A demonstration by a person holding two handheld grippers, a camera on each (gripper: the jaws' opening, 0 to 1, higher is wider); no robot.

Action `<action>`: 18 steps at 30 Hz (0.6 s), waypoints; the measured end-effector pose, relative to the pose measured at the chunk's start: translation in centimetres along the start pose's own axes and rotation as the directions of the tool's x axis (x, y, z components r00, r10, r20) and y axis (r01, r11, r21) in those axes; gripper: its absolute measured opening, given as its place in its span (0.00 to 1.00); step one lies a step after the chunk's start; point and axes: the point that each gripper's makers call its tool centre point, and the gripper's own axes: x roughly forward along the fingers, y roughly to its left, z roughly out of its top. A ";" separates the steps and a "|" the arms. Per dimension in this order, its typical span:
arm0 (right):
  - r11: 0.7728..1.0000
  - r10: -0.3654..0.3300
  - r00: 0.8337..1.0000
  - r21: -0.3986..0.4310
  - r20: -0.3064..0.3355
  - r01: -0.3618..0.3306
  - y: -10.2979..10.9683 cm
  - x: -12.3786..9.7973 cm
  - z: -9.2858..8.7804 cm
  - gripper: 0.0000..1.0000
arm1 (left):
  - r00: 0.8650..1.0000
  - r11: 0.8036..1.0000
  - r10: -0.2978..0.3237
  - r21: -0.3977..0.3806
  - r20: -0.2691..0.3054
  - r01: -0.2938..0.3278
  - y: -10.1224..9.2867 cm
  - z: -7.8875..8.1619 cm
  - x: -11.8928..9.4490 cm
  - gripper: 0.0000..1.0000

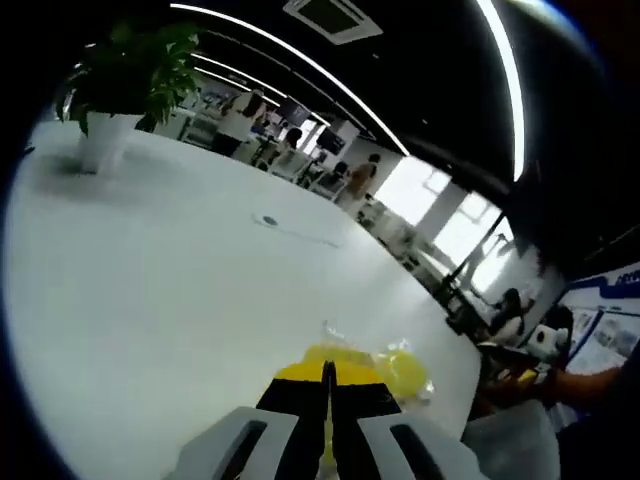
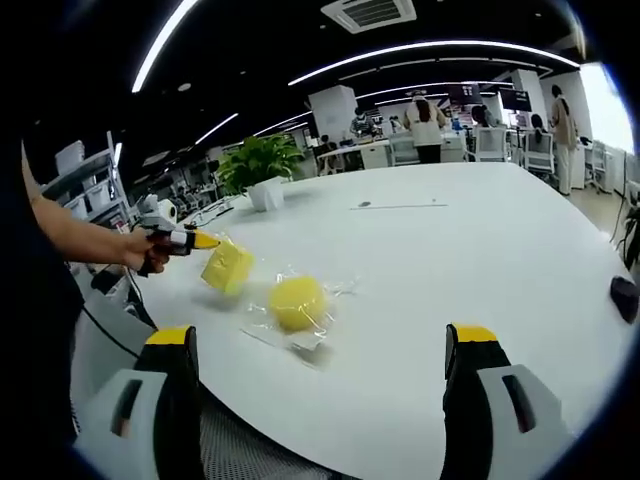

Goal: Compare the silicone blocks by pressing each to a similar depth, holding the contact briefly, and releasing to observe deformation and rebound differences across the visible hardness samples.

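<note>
White table [image 2: 480, 260] holds a bagged yellow round block [image 2: 297, 302]; left tool [image 2: 205, 241] grips a yellow square block [image 2: 227, 268], right tool [image 2: 320, 350] gapes.

A broad white table [image 2: 480, 250] filled the open office, and a potted plant [image 2: 258, 165] stood at its far end. Beyond the plant were desks and chairs — bright windows [image 1: 430, 200] to one side — under long ceiling light strips [image 2: 420, 50] and a dark ceiling.
</note>
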 end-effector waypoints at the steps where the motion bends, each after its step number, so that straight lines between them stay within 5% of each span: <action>1: 1.000 0.001 1.000 0.003 -0.003 -0.001 0.0 0.0 -0.1 0.96 | 1.000 1.000 0.003 0.001 -0.004 -0.003 0.2 -0.1 0.1 0.00; 12: 1.000 0.000 1.000 0.015 -0.017 0.000 -0.1 0.2 -0.3 0.96 | 0.997 0.999 0.046 -0.011 -0.066 -0.047 2.1 -1.7 1.2 0.00; 18: 1.000 0.006 0.999 0.022 -0.034 -0.006 0.0 0.4 -0.7 0.96 | 0.993 0.997 0.057 0.061 -0.104 -0.051 2.9 -2.6 1.8 0.00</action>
